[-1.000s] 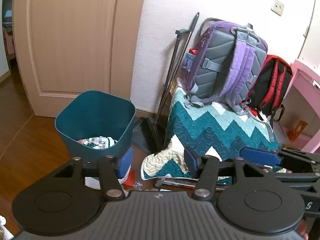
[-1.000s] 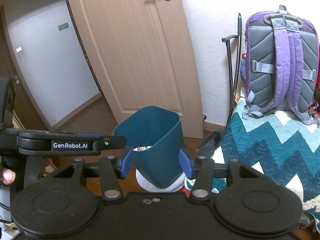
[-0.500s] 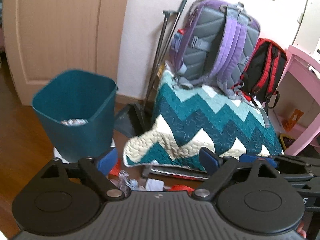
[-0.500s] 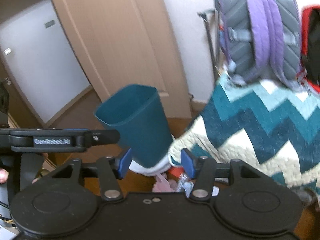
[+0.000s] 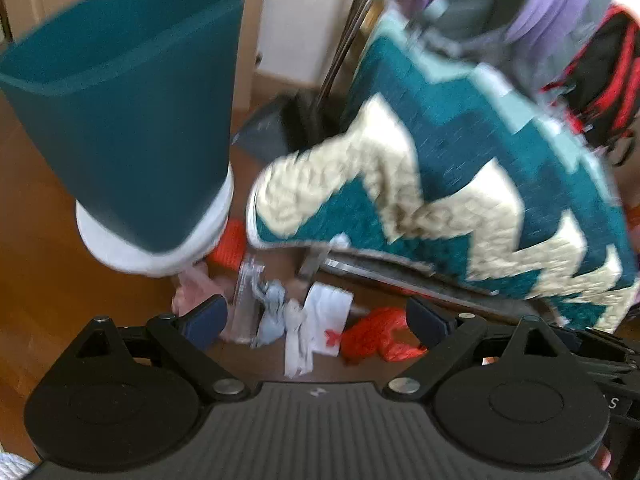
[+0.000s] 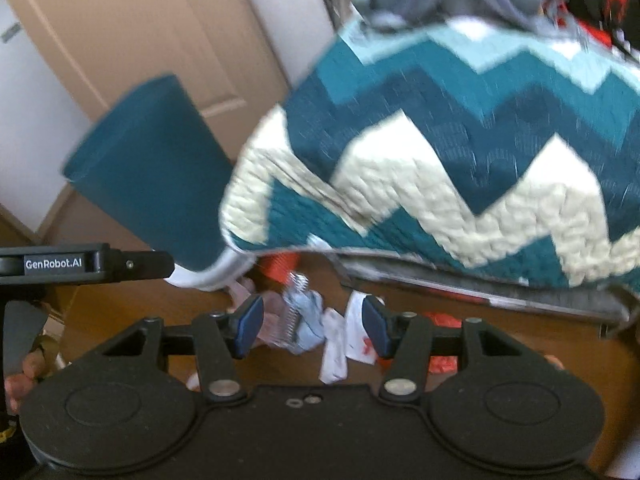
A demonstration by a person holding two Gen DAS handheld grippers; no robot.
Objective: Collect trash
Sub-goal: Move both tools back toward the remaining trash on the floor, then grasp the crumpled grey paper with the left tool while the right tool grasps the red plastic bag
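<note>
Both grippers point steeply down at a scatter of trash on the wooden floor (image 5: pixel 48 240). The left gripper (image 5: pixel 316 318) has its jaws opening, already wide, with nothing pressed between the blue pads (image 5: pixel 208 316) — litter lies on the floor below the gap. There's a crumpled grey-blue scrap (image 5: pixel 272 312), a white wrapper with a red mark (image 5: pixel 326 324), a clear plastic wrapper (image 5: pixel 246 292) and a red net bag (image 5: pixel 376 334) out toward the right finger.

The teal bin (image 5: pixel 132 112) stands just beside the pile, on a white base (image 5: pixel 128 252), with more red netting (image 5: pixel 230 242) at its foot.

Over to the right gripper (image 6: pixel 312 326): its fingers are held apart at a middling width, empty, and the same grey-blue scrap (image 6: pixel 306 312) and white wrapper (image 6: pixel 356 336) show through the gap on the floor beneath. The other gripper's black arm (image 6: pixel 88 266) juts in from the left edge of this view.

A teal-and-cream zigzag quilt (image 5: pixel 460 168) hangs over the trash from the right, its lower edge just above the pile — the picture is blurred, so whether it touches any piece I cannot tell. A purple backpack (image 5: pixel 552 8) sits on top of the quilt.
</note>
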